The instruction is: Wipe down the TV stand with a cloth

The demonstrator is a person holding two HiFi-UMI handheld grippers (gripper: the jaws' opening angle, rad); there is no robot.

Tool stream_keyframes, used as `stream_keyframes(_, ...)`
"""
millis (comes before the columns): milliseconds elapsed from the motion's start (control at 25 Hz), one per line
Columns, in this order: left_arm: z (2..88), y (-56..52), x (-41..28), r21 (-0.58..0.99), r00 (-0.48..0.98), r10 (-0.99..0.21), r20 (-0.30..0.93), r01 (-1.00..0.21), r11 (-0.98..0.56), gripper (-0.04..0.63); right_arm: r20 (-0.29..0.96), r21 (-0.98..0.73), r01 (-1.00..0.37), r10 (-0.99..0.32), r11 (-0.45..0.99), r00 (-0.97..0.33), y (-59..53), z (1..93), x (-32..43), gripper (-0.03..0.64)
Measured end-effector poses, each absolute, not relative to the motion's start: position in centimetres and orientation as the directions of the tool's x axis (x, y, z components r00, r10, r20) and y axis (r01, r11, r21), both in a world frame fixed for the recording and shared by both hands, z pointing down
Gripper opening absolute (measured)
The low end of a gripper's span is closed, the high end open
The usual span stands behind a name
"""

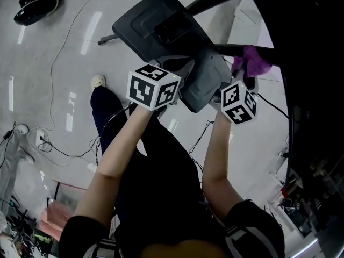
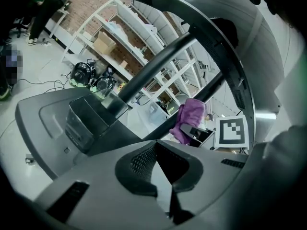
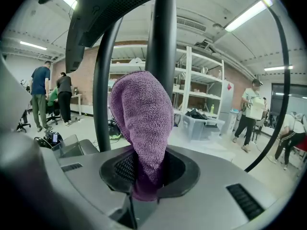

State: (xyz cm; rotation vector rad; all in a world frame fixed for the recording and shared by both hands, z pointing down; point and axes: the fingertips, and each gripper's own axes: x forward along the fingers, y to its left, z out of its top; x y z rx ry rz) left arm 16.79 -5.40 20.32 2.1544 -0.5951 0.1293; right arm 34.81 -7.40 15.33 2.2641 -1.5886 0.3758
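Left tongs (image 2: 165, 198) are seen pinched together, nothing in them. The purple cloth (image 3: 141, 114) is clamped by its lower end in the right tongs (image 3: 146, 178). It's probably soft, light and floppy, so easily squashed around the TV stand's pole (image 3: 161, 32) just behind. The base plate (image 1: 153, 23) is parked further out on open floor (image 1: 64, 15), though a cable (image 1: 54, 63) should be minded.
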Motion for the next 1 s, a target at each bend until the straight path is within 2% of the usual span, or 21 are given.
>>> stream_keyframes(720, 22.9, -5.1, 15.9, 0.751, 0.873, -0.366, 0.323, -0.472, -0.462, 0.006, 0.543, 0.147, -0.946, -0.776, -0.289, 0.321, -8.1, 23.3, 34.4, 0.089)
stream_keyframes(1000, 23.0, -5.2, 15.6, 0.755, 0.869, -0.374, 0.323, -0.476, -0.452, 0.006, 0.613, 0.083, -0.95, -0.736, -0.301, 0.286, -8.4, 26.7, 34.1, 0.089)
